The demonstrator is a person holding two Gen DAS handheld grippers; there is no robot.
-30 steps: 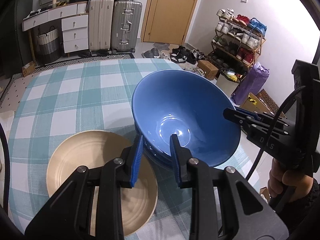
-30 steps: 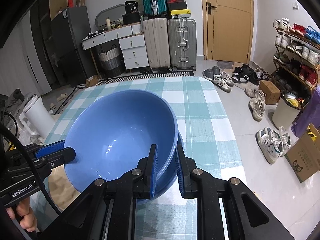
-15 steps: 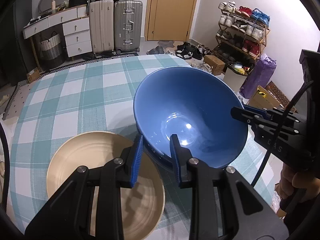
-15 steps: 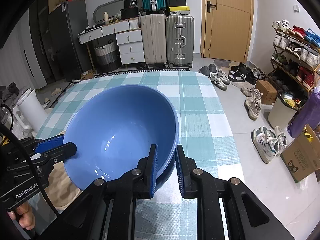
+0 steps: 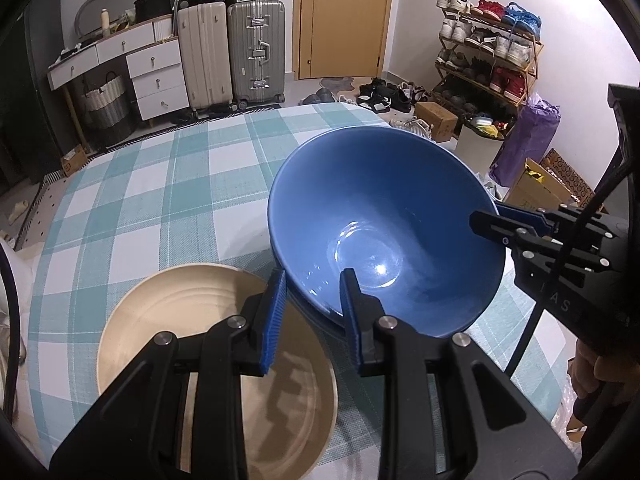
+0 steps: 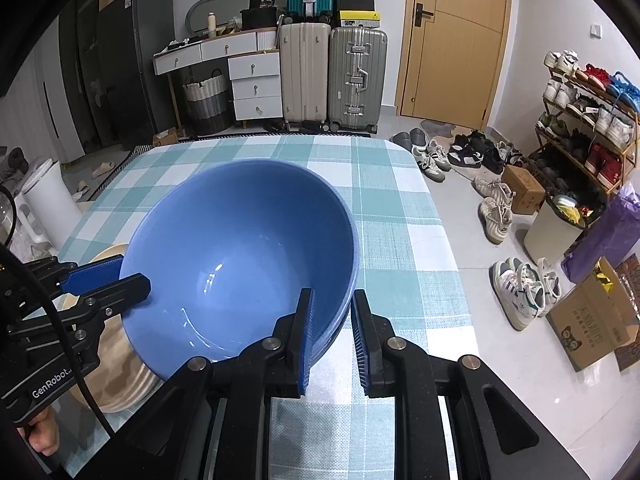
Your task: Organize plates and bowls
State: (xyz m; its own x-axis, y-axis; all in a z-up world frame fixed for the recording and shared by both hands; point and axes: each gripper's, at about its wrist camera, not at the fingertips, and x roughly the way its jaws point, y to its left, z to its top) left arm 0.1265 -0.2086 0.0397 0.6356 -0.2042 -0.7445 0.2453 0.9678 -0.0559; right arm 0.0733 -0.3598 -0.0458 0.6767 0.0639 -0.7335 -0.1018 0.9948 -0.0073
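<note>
Left hand-held gripper pinched nearly closed, angled downward, right hand-held gripper likewise, facing it

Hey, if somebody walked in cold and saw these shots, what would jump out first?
A big blue bowl fills the middle, pinched at opposite rims by the left gripper and right gripper over the checked tablecloth. Beside it on the left gripper's side lies a cream plate.

A glossy blue bowl tilts above the bench's right edge, overlapping a shallow cream plate lying flat near the front edge.
</note>
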